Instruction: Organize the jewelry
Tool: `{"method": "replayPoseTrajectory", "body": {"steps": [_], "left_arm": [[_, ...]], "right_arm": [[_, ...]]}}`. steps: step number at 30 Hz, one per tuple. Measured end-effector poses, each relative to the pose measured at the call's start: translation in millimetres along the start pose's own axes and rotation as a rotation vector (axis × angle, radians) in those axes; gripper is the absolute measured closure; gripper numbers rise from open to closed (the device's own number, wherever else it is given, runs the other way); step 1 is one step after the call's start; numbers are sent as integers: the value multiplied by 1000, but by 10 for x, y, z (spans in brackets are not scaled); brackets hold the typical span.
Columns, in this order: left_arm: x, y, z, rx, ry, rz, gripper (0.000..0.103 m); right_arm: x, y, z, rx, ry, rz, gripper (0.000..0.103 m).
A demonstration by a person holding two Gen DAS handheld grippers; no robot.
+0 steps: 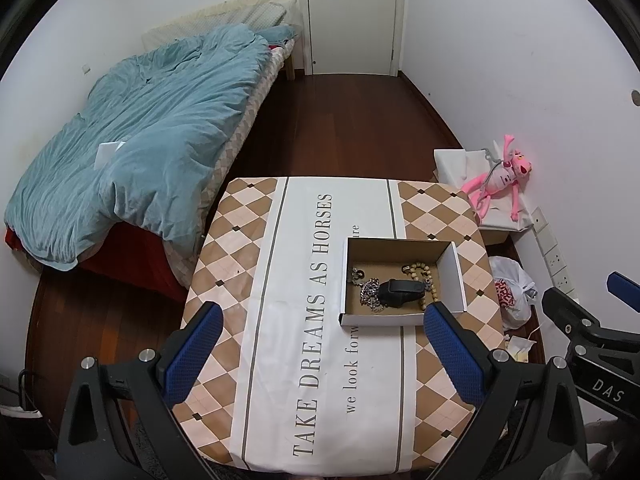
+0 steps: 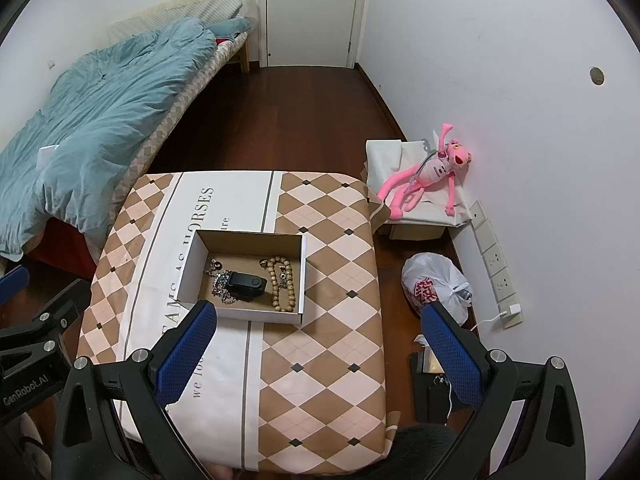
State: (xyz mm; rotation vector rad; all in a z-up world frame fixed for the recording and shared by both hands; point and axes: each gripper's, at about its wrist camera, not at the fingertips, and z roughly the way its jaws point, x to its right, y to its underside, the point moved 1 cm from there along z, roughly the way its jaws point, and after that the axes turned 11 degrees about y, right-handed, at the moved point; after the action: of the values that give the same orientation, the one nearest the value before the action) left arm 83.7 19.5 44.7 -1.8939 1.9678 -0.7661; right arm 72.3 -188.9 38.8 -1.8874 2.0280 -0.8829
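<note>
A shallow cardboard box sits on the table with its lid off. Inside lie a silver chain, a black case and a wooden bead bracelet. My left gripper is open and empty, held above the table's near side, left of the box. My right gripper is open and empty, above the table's right edge, near the box's front. Each gripper shows at the other view's edge.
The table has a checked cloth with lettering. A bed with a blue duvet stands to the left. A pink plush toy on a white box, a plastic bag and a power strip lie to the right.
</note>
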Motion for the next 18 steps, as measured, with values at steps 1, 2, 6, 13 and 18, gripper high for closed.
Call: {"method": "replayPoseTrajectory", "body": {"steps": [1,2,6,13,18], "left_arm": [[-2,0,1,-1,0,0,0],[-5,2,1,-1,0,0,0],[-9,3,1,-1,2,1,0],[-22,37,32,-6,5,-7,0],[-18,53,38,-2,7,-8,0]], "right_arm": [[0,-1,0,0,1,-1,0],[2,-14,9,-1,-1,0,0],[1,-9,8,-2,-1,0,0],[3,-12,25,-7,-1,-2,0],[6,-7,23,-5,0,-3,0]]}}
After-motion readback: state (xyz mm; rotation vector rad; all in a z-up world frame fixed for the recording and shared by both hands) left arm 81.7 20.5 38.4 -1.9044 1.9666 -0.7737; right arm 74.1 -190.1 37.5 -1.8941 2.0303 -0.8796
